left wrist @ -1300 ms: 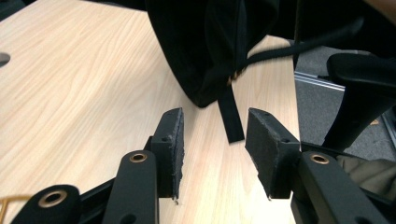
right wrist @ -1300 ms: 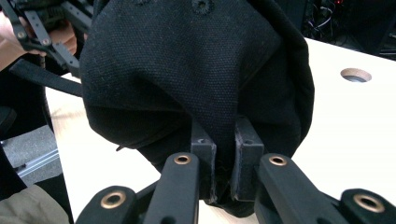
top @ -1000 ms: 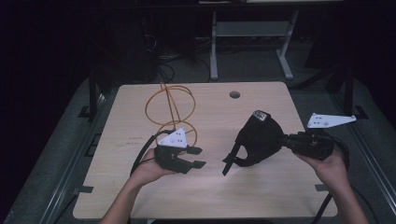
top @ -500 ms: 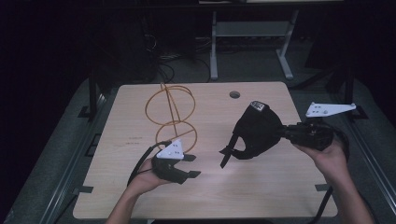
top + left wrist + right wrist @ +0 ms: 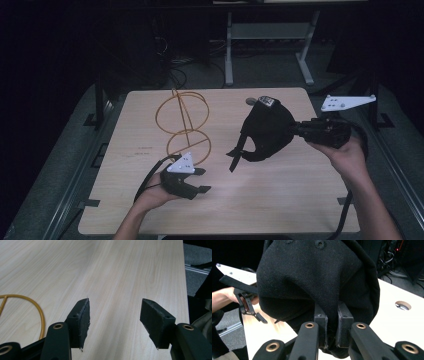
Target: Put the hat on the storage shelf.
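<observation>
A black cloth cap (image 5: 266, 129) hangs in the air over the table's right half, its strap (image 5: 235, 156) dangling down. My right gripper (image 5: 299, 129) is shut on the cap's cloth. Seen along the right gripper's jaws, the cap (image 5: 317, 280) bulges above the pads (image 5: 321, 327), which pinch a fold of it. My left gripper (image 5: 201, 180) is open at the table's front left, nothing between its fingers. In the left gripper view its pads (image 5: 82, 317) stand wide apart over bare wood. A gold wire stand (image 5: 184, 122) of loops rises just behind the left gripper.
The light wooden table (image 5: 295, 200) has a round cable hole (image 5: 403, 305) near its back edge. A ring of the wire stand (image 5: 27, 307) lies left of my left jaws. Dark floor, cables and a metal frame lie beyond the table.
The right gripper has carried the cap up and toward the back right. The left gripper has drawn back toward the table's front left, away from the wire stand.
</observation>
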`<action>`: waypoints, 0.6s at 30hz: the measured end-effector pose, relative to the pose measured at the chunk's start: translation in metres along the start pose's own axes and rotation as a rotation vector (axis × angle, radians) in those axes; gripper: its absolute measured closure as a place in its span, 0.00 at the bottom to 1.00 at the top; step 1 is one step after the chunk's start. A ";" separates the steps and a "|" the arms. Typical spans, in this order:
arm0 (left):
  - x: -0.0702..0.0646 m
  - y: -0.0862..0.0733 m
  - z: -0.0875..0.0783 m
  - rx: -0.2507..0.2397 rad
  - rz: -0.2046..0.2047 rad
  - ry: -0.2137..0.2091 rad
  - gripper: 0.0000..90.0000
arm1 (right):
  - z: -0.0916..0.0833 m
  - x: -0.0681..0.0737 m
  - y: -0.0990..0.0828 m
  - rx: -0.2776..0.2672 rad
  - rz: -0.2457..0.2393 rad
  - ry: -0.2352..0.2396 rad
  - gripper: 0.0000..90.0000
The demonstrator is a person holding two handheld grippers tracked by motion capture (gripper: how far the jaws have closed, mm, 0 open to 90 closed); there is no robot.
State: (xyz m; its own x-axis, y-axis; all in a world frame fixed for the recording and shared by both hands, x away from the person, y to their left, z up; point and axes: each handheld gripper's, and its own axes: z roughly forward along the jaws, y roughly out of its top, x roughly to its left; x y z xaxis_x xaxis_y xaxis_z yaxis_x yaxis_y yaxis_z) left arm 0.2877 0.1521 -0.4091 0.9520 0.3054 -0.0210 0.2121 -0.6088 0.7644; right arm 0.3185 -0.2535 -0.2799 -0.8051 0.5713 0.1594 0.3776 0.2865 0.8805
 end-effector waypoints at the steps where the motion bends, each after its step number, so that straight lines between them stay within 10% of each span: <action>1: 0.000 0.000 -0.001 -0.002 -0.001 -0.002 0.45 | 0.002 0.001 0.006 0.000 -0.007 0.005 0.90; 18: -0.004 -0.003 0.003 0.026 0.029 0.005 0.44 | 0.024 0.008 0.053 -0.010 -0.050 0.053 0.90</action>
State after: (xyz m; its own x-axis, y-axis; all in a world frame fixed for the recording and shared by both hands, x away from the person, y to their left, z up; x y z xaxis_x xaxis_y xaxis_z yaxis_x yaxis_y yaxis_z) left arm 0.2839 0.1509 -0.4135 0.9568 0.2907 0.0040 0.1901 -0.6361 0.7479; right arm 0.3428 -0.2158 -0.2429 -0.8458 0.5153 0.1383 0.3320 0.3055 0.8924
